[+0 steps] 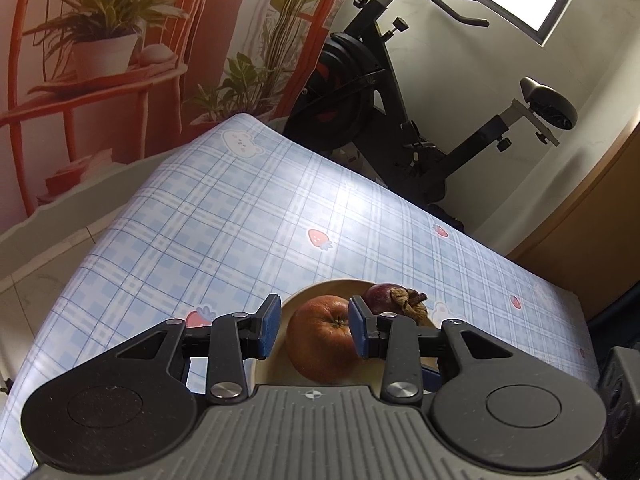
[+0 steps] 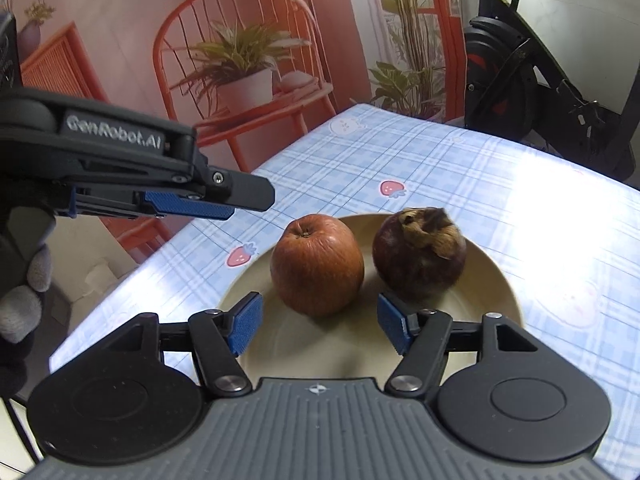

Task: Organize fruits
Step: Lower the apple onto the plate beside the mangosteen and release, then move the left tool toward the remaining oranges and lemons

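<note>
A red apple (image 2: 318, 264) and a dark purple mangosteen (image 2: 420, 254) with a dried brown cap sit side by side on a cream plate (image 2: 492, 280) on the blue checked tablecloth. My right gripper (image 2: 320, 328) is open and empty, low over the plate's near side, just short of the apple. My left gripper (image 1: 314, 328) is open and empty above the plate (image 1: 296, 300), with the apple (image 1: 320, 336) below between its pads and the mangosteen (image 1: 384, 296) beyond. The left gripper also shows in the right wrist view (image 2: 224, 204), raised to the left of the apple.
The table (image 1: 240, 220) carries a blue plaid cloth with strawberry prints. Its left edge drops to the floor. A black exercise bike (image 1: 380, 92) stands beyond the far edge. A backdrop with an orange chair and plants (image 2: 240, 64) hangs behind.
</note>
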The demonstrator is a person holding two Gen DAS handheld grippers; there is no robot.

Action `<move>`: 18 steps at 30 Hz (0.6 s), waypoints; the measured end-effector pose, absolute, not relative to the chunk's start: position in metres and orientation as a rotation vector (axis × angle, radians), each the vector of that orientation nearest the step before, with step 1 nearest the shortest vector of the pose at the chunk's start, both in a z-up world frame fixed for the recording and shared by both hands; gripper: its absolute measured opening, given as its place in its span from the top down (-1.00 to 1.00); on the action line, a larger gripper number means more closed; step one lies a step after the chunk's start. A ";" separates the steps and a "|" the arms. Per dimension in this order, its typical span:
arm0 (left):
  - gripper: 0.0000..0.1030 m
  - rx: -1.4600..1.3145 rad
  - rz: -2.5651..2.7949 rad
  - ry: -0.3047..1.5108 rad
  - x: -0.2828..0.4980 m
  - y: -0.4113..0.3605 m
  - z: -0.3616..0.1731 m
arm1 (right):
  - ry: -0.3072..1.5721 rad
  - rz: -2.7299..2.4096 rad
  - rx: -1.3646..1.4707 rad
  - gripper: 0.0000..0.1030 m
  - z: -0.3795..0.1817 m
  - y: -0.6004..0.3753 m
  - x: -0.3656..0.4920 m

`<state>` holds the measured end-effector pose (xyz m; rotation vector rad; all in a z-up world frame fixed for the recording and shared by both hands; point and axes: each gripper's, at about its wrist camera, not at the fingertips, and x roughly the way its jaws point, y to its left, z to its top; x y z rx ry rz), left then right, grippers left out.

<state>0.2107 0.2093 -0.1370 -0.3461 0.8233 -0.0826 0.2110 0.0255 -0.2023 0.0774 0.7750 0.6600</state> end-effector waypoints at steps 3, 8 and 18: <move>0.26 -0.316 -0.080 0.812 0.202 0.197 -0.130 | 0.748 0.640 0.079 -0.30 -0.194 0.009 0.197; 0.26 -0.272 -0.115 0.801 0.191 0.167 -0.123 | 0.721 0.579 0.093 -0.30 -0.185 -0.027 0.179; 0.26 -0.181 -0.202 0.777 0.168 0.104 -0.122 | 0.703 0.448 0.063 -0.26 -0.179 -0.102 0.150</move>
